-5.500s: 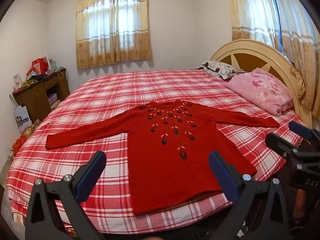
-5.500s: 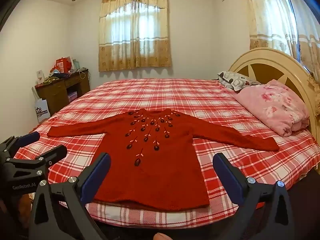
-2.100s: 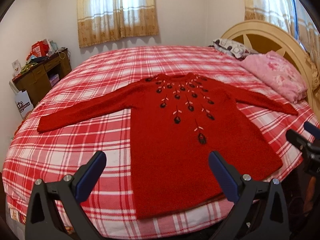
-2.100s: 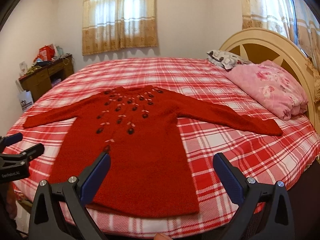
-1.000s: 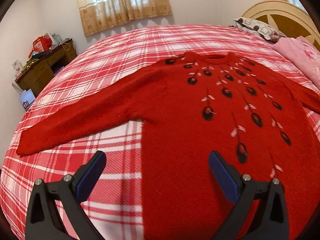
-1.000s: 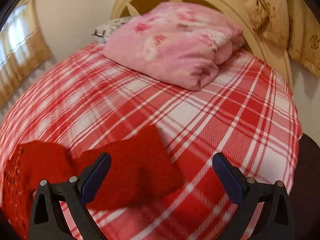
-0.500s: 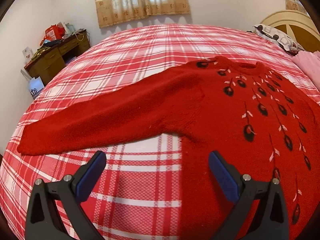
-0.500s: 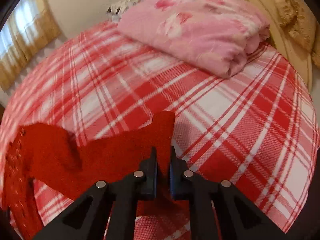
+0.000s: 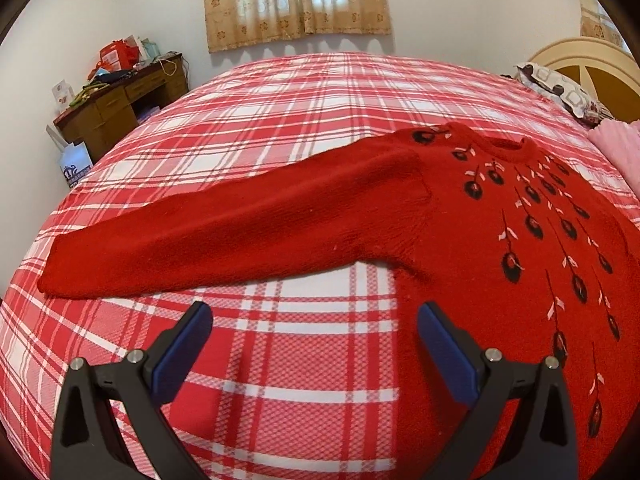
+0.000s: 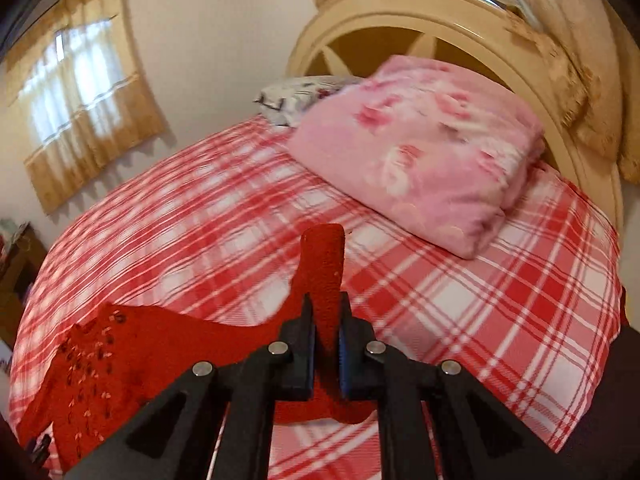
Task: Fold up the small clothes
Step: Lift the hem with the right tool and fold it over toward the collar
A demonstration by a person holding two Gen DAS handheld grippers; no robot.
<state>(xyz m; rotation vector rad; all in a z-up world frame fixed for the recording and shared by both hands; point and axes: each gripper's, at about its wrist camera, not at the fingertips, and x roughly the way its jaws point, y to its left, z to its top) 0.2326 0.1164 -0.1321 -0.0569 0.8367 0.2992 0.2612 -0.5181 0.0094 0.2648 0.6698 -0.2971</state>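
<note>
Bottom centre of right wrist view: right gripper pinching sweater cuff, cuff lifted clear of plaid bedspread. Pink blanket upper right, against headboard. Bottom of left wrist view: left gripper spread wide, empty, above bedspread. Sweater flat across centre and right, other sleeve stretched toward left edge.
</note>
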